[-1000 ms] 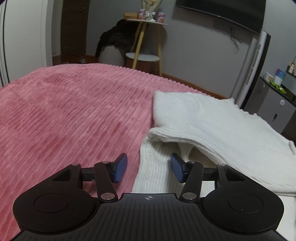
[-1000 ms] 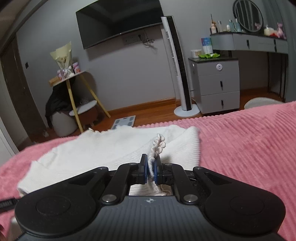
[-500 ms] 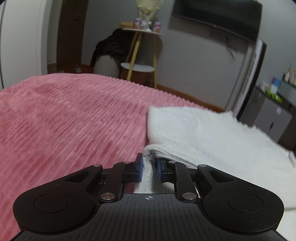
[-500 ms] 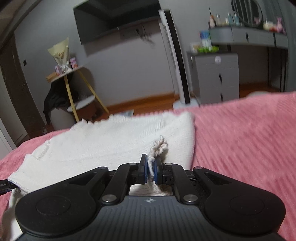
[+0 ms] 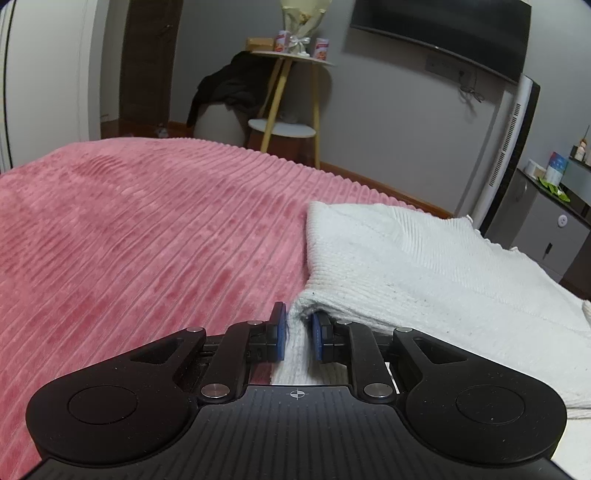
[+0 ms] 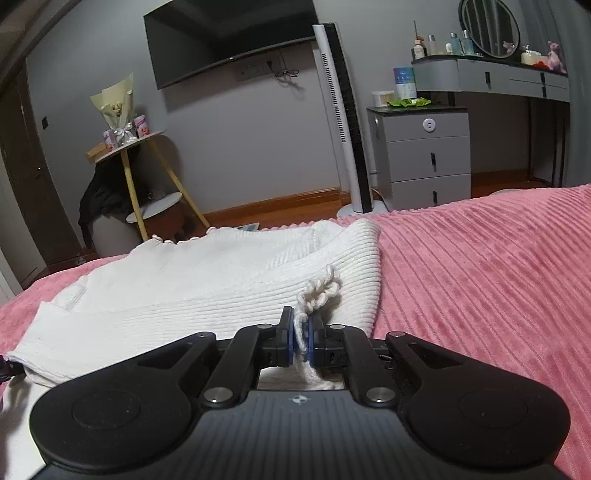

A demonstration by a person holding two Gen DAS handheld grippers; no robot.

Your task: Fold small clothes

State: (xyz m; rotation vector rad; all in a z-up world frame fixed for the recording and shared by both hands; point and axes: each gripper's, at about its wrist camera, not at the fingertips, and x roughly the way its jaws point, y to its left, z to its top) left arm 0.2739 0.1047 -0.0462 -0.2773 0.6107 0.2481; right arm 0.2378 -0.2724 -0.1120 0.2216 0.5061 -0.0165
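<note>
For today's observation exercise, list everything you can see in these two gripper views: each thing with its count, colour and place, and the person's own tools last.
blanket: one, pink, covering the bed.
sweater: one, white, spread on the blanket.
TV: one, black, on the wall.
fan: one, white and black, standing by the wall.
drawers: one, grey, right of the fan.
side table: one, yellow legs, holding a bouquet.
mirror: one, round, on the dressing table.
left gripper: black, blue pads, shut on a sweater fold; its jaws have just been closing.
right gripper: black, blue pads, shut on the sweater's knitted edge.
</note>
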